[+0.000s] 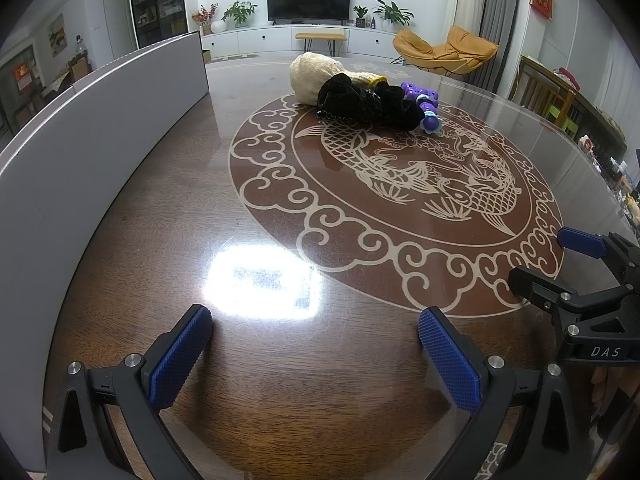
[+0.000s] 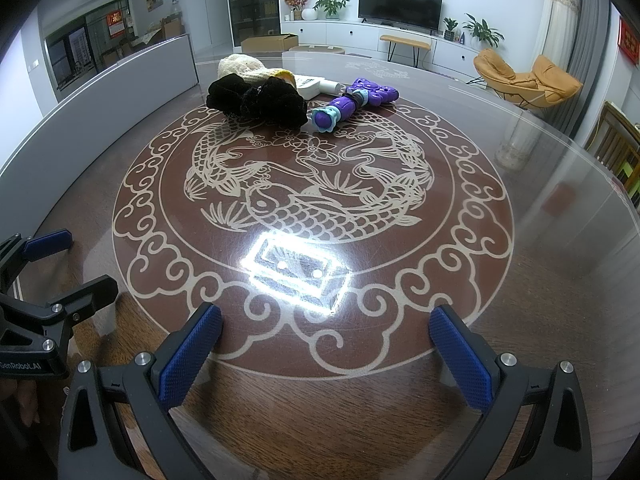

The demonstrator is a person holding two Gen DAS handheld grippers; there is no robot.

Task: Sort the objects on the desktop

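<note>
Your purple toy (image 2: 352, 102) lies at the far side of the table (image 2: 540, 280), well ahead of both claws and apart from them. Its long axis runs on a diagonal: in your right wrist view the rounded handle end with the pale blue collar points toward you and to the left, while the wide knobbed head points away and to the right. Just left of it, a black fuzzy cloth (image 2: 256, 98) is heaped, touching or nearly touching the handle end. Behind the cloth sits a cream knitted item (image 2: 242, 66) with a yellow edge, and a white object (image 2: 316, 85) lies between that and the toy; you cannot tell what it is.

Your right gripper (image 2: 326, 354) hovers low over the near rim of the fish medallion, its 2 blue pads spread wide and grasping nothing. Your left gripper (image 1: 316, 354) is likewise released, pads wide apart over bare wood, with a grey panel (image 1: 100, 120) standing along its left.
</note>
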